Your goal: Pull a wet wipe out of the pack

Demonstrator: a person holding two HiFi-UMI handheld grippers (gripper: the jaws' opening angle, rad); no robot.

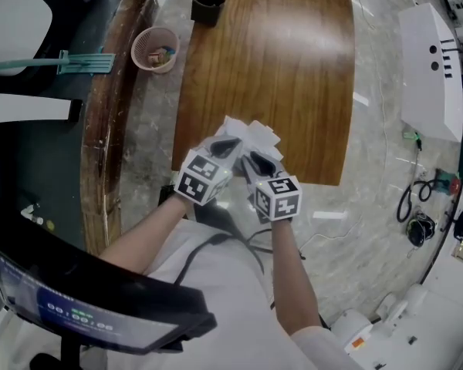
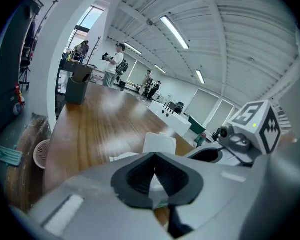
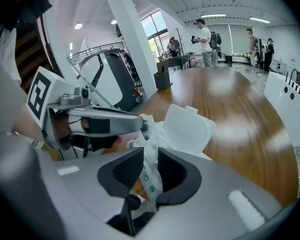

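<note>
The white wet wipe pack [image 1: 251, 136] lies at the near edge of the wooden table [image 1: 278, 68], its flip lid [image 3: 187, 129] standing open. My left gripper [image 1: 230, 146] comes in from the left and is shut on the pack's white wrapper [image 2: 156, 183] beside the opening. My right gripper [image 1: 256, 160] is close beside it, just to the right. In the right gripper view a crumpled white wipe [image 3: 151, 156] rises between the right gripper's [image 3: 149, 168] open pads without being pressed. The pack's body is mostly hidden under both grippers.
A dark box [image 1: 209, 5] stands at the table's far end. On the floor are a pink basket [image 1: 155, 48] to the left, and a white machine [image 1: 432, 68] and cables [image 1: 413, 206] to the right. People [image 3: 206, 43] stand far off.
</note>
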